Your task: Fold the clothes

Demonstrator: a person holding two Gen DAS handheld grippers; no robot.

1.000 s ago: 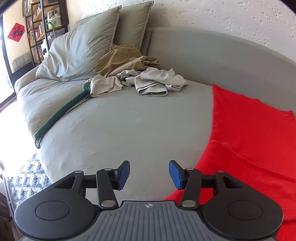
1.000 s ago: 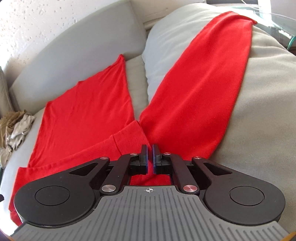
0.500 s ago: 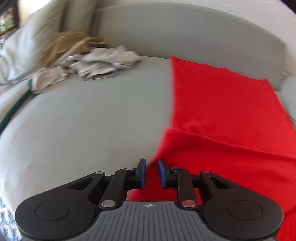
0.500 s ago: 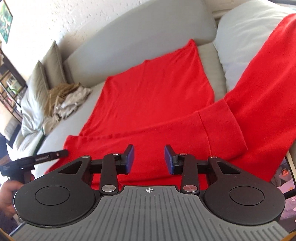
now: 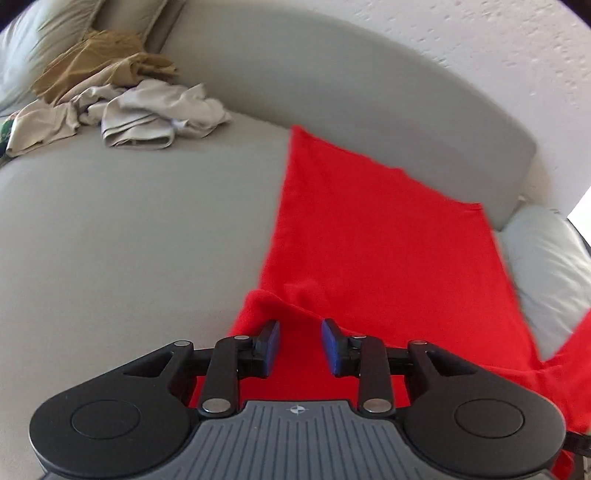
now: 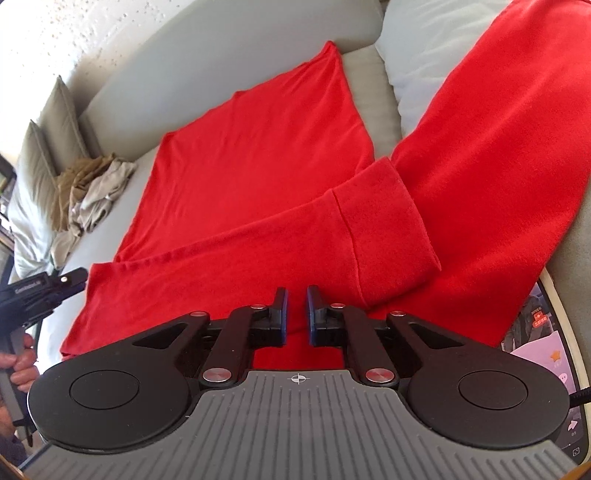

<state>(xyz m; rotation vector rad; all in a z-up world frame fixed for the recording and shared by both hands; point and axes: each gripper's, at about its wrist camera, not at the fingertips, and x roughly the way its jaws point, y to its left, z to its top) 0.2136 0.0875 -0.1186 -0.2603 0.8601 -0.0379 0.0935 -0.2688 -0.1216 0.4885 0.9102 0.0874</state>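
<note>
A red long-sleeved garment (image 6: 258,147) lies spread on the grey sofa seat, also seen in the left wrist view (image 5: 369,229). One sleeve with its cuff (image 6: 380,225) is folded across the body. The other sleeve (image 6: 498,129) runs up over a cushion at the right. My right gripper (image 6: 296,308) hovers just above the folded sleeve, jaws a small gap apart, holding nothing. My left gripper (image 5: 300,341) is open over the garment's raised left corner (image 5: 262,302), nothing between its fingers. It shows at the left edge of the right wrist view (image 6: 55,284).
A heap of beige and tan clothes (image 5: 122,99) lies at the back left of the sofa, also in the right wrist view (image 6: 92,192). Grey pillows (image 5: 44,33) stand behind it. A light cushion (image 5: 546,266) sits at the right. The curved backrest (image 5: 332,92) rims the seat.
My right gripper let go of the sleeve, opened, then narrowed its jaws and pulled back over the folded sleeve. My left gripper swung right to the garment's corner, narrowed, then opened again.
</note>
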